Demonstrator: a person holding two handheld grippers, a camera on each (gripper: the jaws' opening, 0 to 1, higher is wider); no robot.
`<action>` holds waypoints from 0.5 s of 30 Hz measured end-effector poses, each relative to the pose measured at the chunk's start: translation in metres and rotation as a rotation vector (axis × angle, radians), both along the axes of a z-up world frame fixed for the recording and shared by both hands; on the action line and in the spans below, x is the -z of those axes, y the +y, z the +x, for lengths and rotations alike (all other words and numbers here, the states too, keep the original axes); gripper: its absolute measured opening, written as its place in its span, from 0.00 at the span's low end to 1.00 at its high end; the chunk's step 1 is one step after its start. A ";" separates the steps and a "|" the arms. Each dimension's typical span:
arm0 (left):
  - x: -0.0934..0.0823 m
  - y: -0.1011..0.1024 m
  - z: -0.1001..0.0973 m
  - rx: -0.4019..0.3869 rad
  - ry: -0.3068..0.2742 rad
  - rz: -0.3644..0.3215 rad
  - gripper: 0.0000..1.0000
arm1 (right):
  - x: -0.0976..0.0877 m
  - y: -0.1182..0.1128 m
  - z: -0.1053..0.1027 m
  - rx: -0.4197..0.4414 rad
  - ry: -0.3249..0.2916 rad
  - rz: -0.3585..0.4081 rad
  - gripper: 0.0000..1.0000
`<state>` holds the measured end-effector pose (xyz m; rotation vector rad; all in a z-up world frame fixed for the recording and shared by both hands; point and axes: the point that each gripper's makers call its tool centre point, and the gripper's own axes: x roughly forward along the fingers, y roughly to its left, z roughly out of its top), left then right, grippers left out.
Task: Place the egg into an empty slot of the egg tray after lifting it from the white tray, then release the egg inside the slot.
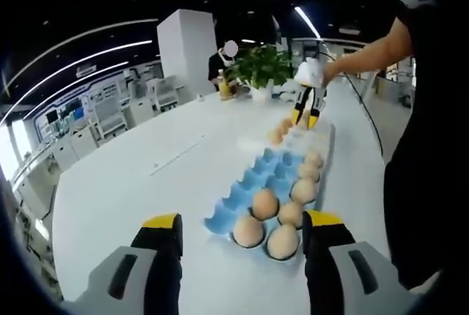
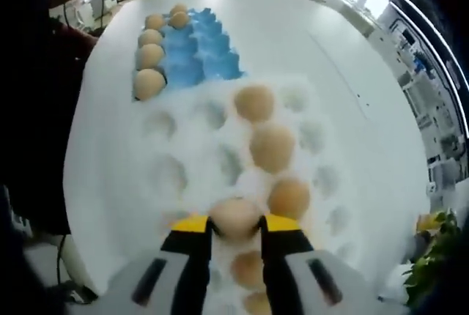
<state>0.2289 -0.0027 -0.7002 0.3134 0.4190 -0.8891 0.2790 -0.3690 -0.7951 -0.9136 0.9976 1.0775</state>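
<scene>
My right gripper (image 2: 236, 225) is shut on a brown egg (image 2: 234, 212), low over the near rows of the white tray (image 2: 168, 176). Three more eggs (image 2: 272, 146) lie in a line across that tray's slots. Beyond it sits the blue egg tray (image 2: 201, 55) with several eggs along its left side and empty slots on the right. In the left gripper view, my left gripper (image 1: 243, 220) stands open just short of the blue egg tray (image 1: 260, 172). Farther off, the right gripper (image 1: 308, 113) hangs over the white tray (image 1: 322, 135).
The trays lie end to end on a large white table (image 1: 146, 176). A potted plant (image 1: 264, 66) and a person (image 1: 220, 62) are at the far end. The person holding the grippers stands along the table's right edge (image 1: 418, 183).
</scene>
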 end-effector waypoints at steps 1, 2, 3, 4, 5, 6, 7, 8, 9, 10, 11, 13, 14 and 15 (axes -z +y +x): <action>0.000 -0.001 0.000 0.002 0.000 -0.001 0.67 | 0.001 -0.001 0.000 0.011 0.023 0.008 0.27; 0.000 -0.001 0.000 0.004 0.000 -0.002 0.67 | 0.002 -0.001 0.000 0.011 0.030 0.012 0.27; 0.000 -0.001 0.000 0.003 0.000 -0.003 0.67 | 0.002 -0.001 0.001 0.006 0.050 0.024 0.27; -0.001 -0.001 0.000 0.002 -0.002 -0.004 0.67 | 0.002 -0.002 0.001 0.005 0.053 0.035 0.28; -0.001 -0.001 0.000 0.000 -0.005 -0.005 0.67 | 0.002 -0.002 0.001 0.010 0.054 0.042 0.27; -0.002 0.000 0.000 -0.001 -0.006 -0.006 0.66 | 0.002 -0.002 0.001 0.020 0.052 0.048 0.27; -0.001 0.000 0.000 -0.005 -0.003 -0.009 0.64 | 0.002 -0.001 0.000 0.024 0.038 0.050 0.27; -0.001 0.001 0.000 -0.006 -0.002 -0.012 0.63 | 0.001 -0.001 0.000 0.040 0.031 0.057 0.26; 0.000 0.001 -0.001 -0.005 0.001 -0.014 0.63 | 0.000 -0.002 0.001 0.051 0.024 0.064 0.26; 0.001 0.001 -0.002 -0.004 0.003 -0.009 0.63 | -0.001 -0.003 0.002 0.058 0.023 0.068 0.26; 0.002 0.001 -0.003 -0.002 0.005 -0.004 0.63 | -0.003 -0.001 0.001 0.110 0.032 0.080 0.26; 0.002 0.001 -0.003 -0.001 0.003 -0.006 0.63 | -0.007 0.001 0.001 0.120 0.027 0.091 0.26; 0.001 0.002 -0.002 -0.003 0.003 -0.009 0.63 | -0.011 0.003 0.000 0.129 0.027 0.109 0.26; 0.000 0.003 -0.002 -0.006 0.001 -0.008 0.63 | -0.017 0.004 -0.002 0.126 0.024 0.109 0.26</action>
